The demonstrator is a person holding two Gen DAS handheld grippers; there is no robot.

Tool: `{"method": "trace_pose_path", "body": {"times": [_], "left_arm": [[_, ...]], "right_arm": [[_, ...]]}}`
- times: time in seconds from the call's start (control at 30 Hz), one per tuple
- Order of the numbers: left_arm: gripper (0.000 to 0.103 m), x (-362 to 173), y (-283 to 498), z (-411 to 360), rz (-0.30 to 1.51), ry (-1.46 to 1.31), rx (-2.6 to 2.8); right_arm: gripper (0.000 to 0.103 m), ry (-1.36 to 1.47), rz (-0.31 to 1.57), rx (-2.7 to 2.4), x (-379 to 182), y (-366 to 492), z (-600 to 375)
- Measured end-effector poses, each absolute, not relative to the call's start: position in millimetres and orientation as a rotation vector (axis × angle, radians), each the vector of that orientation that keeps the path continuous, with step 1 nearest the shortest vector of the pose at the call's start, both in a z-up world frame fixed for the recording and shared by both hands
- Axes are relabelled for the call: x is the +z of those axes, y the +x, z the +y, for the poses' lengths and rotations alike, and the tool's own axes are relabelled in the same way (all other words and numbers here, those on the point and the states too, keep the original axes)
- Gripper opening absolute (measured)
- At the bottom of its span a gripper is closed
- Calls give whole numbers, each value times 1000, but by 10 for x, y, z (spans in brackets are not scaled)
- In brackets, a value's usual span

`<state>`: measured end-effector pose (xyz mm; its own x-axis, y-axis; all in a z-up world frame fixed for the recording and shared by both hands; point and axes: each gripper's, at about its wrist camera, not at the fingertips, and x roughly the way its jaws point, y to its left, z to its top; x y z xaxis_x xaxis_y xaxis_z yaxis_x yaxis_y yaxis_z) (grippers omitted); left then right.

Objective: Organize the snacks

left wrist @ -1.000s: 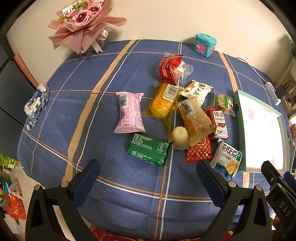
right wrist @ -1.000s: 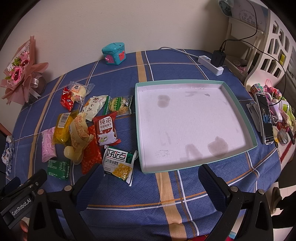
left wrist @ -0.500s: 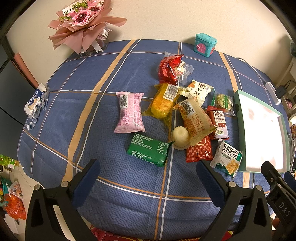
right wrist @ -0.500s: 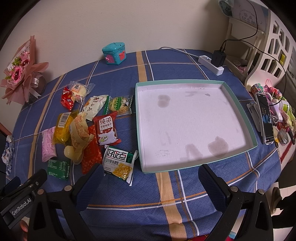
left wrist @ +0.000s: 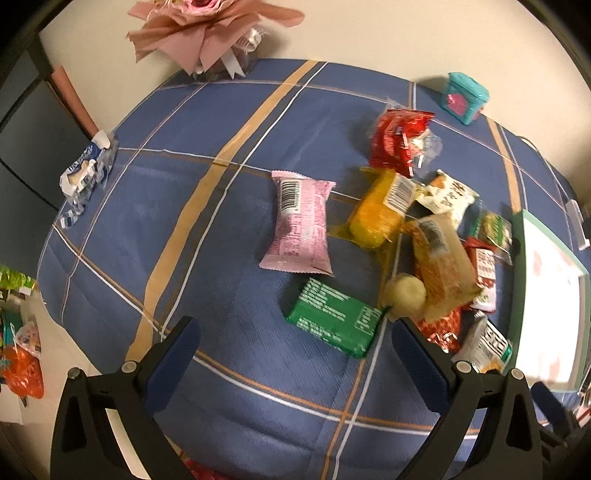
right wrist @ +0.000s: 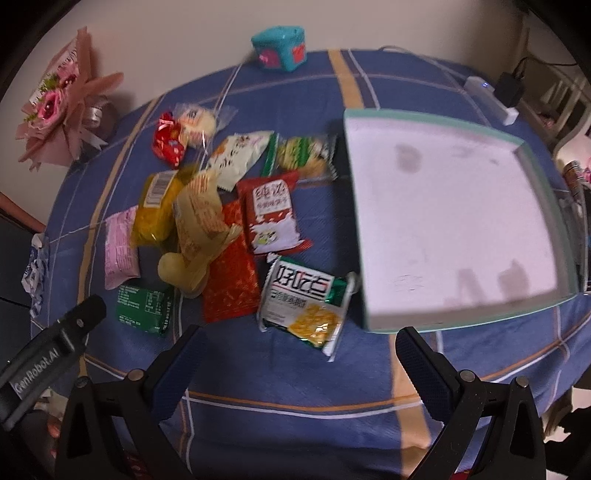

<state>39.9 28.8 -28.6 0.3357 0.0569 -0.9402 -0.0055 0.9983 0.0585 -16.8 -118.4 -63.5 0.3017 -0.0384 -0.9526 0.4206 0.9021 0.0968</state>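
Note:
Several snack packs lie in a heap on the blue plaid tablecloth. In the left wrist view a green pack (left wrist: 334, 320) sits just ahead of my open left gripper (left wrist: 295, 354), with a pink pack (left wrist: 301, 225) and a yellow pack (left wrist: 378, 212) beyond. In the right wrist view a white and green cracker pack (right wrist: 308, 302) lies just ahead of my open right gripper (right wrist: 301, 363), left of the teal-rimmed white tray (right wrist: 447, 218). A red pack (right wrist: 271, 212) lies behind it. Neither gripper holds anything.
A pink bouquet (left wrist: 207, 29) stands at the table's far left corner. A teal box (right wrist: 280, 46) sits by the wall. A power strip (right wrist: 489, 98) lies behind the tray. A blue-white wrapper (left wrist: 86, 170) rests at the left table edge.
Both grippers have moved forward and down toward the snacks, the right one also shifting left toward the cracker pack. Both stay open. The snacks have not moved.

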Motion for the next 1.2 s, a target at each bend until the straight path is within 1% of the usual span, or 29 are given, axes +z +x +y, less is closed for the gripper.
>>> {"method": "trace_pose_path", "body": {"times": [0.27,0.33,0.4,0.6,0.73,0.83,1.03,1.2], "left_arm": [[103,-599,563,173,1313,55,-13],[103,-647,591,132,1320,75,-24],[103,-681,615,111,1327,84,-33],[103,-761,706,85,1338,106,-48],[103,-862,744,93,1361,119,-39],[103,-916,763,106,1361,128,-34],[103,-996,839,105,1359,116,-24],[103,-1033,792,162,1358,99,-25]], "right_arm": [[103,475,1260,-296,-811,-61,-1302],[101,491,1263,-286,-812,-32,-1306],[97,496,1265,-276,-833,-1,-1289],[87,514,1295,-262,-945,58,-1243],[87,507,1300,-275,-1012,111,-1262],[83,511,1308,-284,-1035,128,-1280],[81,503,1307,-266,-1012,140,-1244],[75,496,1310,-254,-1025,132,-1229]]}}
